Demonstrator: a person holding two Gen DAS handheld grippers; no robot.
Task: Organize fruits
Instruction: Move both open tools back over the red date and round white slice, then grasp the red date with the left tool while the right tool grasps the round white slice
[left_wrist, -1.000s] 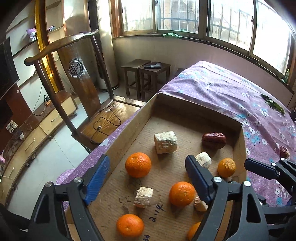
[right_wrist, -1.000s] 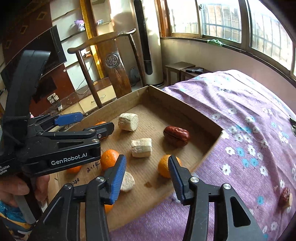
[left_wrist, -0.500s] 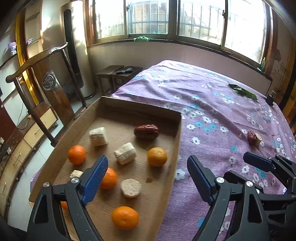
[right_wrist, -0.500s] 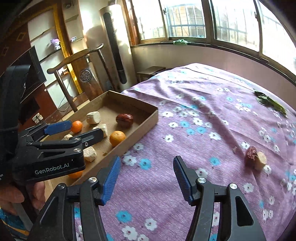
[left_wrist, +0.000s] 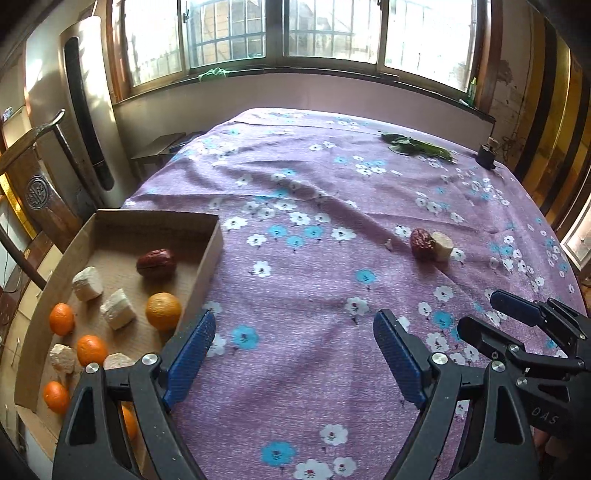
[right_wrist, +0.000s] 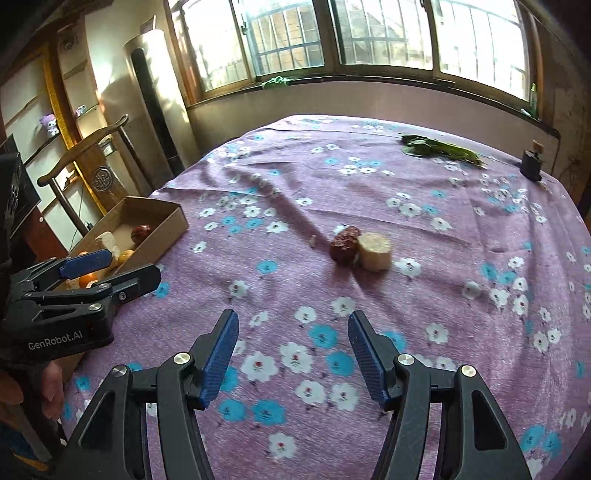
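A cardboard box (left_wrist: 210, 254) at the left of the purple flowered cloth holds several oranges (left_wrist: 163, 311), pale sugarcane chunks (left_wrist: 118, 308) and a red date (left_wrist: 156, 263). A second red date (right_wrist: 344, 243) and a pale chunk (right_wrist: 375, 252) lie touching on the cloth, also in the left wrist view (left_wrist: 423, 242). My left gripper (left_wrist: 294, 354) is open and empty beside the box's right wall. My right gripper (right_wrist: 293, 354) is open and empty, short of the date and chunk. The left gripper shows at the left of the right wrist view (right_wrist: 88, 275).
A tiny pale crumb (right_wrist: 313, 240) lies left of the loose date. Green leaves (right_wrist: 441, 149) and a small dark jar (right_wrist: 531, 162) sit at the far right of the table. A wooden chair (right_wrist: 94, 166) stands behind the box. Windows run along the far wall.
Both grippers have swung right, away from the box and toward the open cloth. The loose date and chunk now lie closer ahead of the right gripper. Both stay open.
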